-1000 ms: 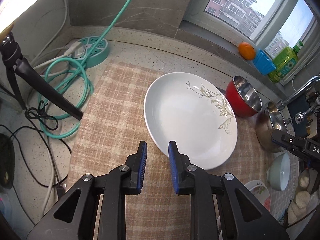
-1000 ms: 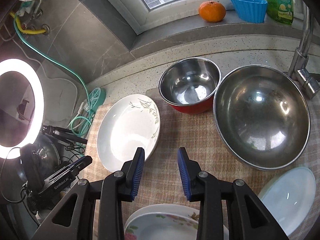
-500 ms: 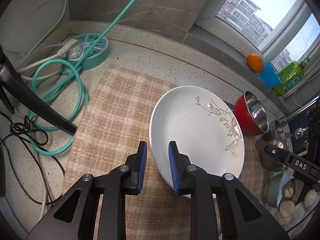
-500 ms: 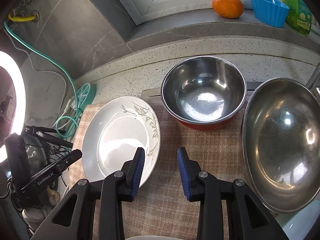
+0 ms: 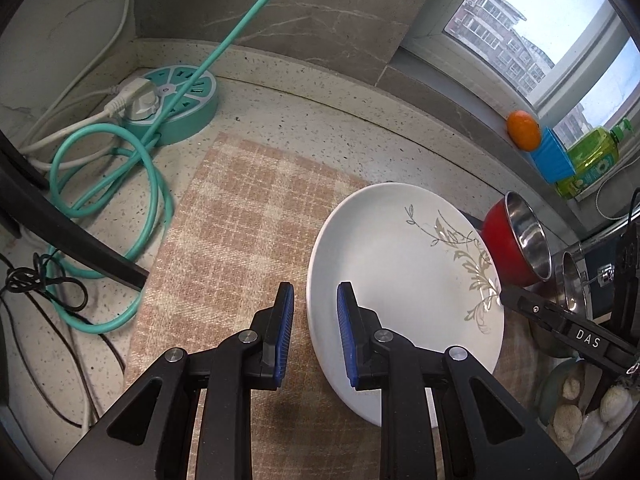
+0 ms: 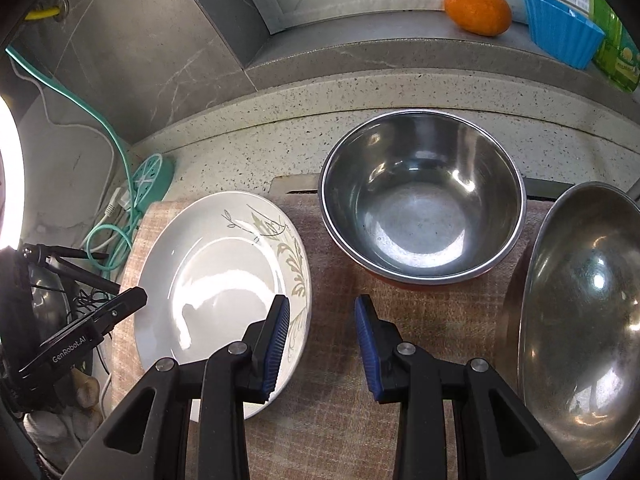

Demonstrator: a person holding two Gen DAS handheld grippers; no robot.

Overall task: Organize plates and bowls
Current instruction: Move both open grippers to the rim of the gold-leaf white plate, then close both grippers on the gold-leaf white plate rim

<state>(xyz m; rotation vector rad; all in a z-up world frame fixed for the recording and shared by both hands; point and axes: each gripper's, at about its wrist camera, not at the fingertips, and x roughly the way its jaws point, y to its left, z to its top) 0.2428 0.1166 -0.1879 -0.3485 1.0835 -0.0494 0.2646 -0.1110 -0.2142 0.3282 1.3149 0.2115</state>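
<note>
A white plate with a leaf pattern (image 5: 404, 280) lies flat on the checked mat (image 5: 240, 220). My left gripper (image 5: 315, 300) hovers open over the plate's left rim, one finger above the mat and one above the plate. In the right wrist view the same plate (image 6: 224, 280) sits at the left. My right gripper (image 6: 322, 312) is open over its right rim, with mat showing between the fingers. A red bowl with a steel inside (image 6: 422, 216) stands behind, and a large steel bowl (image 6: 580, 320) is at the right. Neither gripper's pads press on anything.
A round teal power strip (image 5: 176, 100) with a looped teal cable (image 5: 152, 184) lies at the back left, beside a black tripod leg (image 5: 80, 240). On the window sill are an orange (image 6: 478, 8), a blue cup (image 6: 560, 32) and a green bottle (image 5: 592, 156).
Both grippers have come down and closer to the leaf plate, which now looks larger in both views. The flowered plate and pale bowl have dropped out of the right wrist view.
</note>
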